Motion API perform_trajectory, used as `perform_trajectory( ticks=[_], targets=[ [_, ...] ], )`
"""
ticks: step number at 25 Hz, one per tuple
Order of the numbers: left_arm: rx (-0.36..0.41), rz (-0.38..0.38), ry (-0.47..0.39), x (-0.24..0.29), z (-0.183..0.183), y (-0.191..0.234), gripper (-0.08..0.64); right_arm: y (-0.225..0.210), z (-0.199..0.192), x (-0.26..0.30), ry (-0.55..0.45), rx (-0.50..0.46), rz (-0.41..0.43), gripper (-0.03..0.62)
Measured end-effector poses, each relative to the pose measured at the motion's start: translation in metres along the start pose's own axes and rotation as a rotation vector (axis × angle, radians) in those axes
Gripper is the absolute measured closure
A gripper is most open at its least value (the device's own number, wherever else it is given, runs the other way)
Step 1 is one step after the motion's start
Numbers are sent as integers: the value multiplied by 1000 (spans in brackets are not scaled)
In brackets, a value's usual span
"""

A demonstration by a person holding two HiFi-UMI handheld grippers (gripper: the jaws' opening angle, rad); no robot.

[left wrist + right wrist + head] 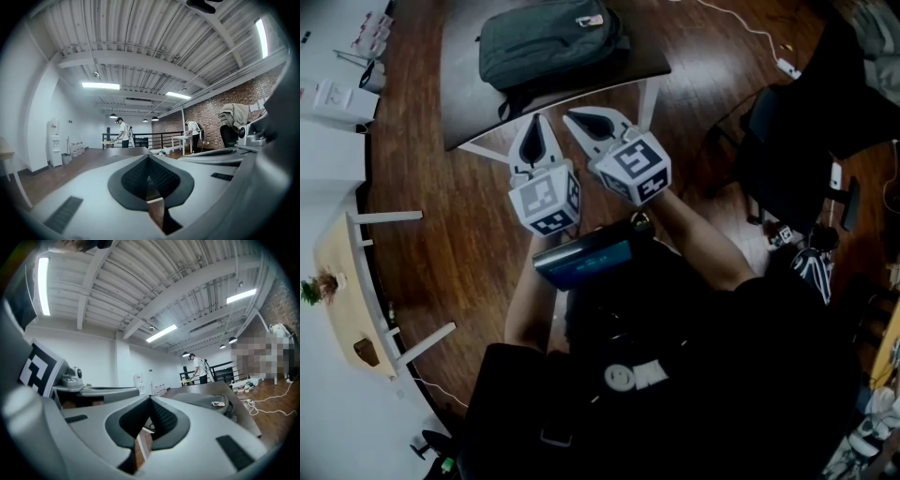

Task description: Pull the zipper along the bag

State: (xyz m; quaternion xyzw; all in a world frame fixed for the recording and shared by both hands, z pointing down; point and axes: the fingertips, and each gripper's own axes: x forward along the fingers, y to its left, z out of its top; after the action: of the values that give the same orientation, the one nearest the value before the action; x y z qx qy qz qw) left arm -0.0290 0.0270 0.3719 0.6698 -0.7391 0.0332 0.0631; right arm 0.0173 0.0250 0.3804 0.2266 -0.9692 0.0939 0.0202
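1. The backpack lies flat on the dark table, at the far side of it from us, with nothing touching it. In the right gripper view it shows as a low dark shape on the tabletop ahead.
2. We hold the left gripper with its jaws closed tip to tip and nothing between them; its own view shows only the room beyond the tips.
3. We hold the right gripper just beside the left one, its jaws likewise pressed together and empty.
4. Both grippers hang over the near edge of the table, near each other and well apart from the backpack.
5. The zipper is too small for us to make out, so we cannot tell whether it stands open or shut, or where its pull sits.
6. We judge the task as not begun: neither jaw pair grips the pull. Left to do are reaching the backpack, steadying it, catching the pull and drawing it along.
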Motion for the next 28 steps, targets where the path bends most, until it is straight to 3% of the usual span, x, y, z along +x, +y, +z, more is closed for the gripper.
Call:
perform_trajectory(
  ticks=[6,15,28],
  targets=[
    [-27,-9,5,-11,-8,19,558,22,-7,5,25,-62,-40,586],
    [-20,-15,-42,-15,13,40,558,36,16,22,-15,-80,-53,586],
    [-25,-24,-58,-13,19,49,558,42,16,31,-6,-99,-42,586]
  ],
)
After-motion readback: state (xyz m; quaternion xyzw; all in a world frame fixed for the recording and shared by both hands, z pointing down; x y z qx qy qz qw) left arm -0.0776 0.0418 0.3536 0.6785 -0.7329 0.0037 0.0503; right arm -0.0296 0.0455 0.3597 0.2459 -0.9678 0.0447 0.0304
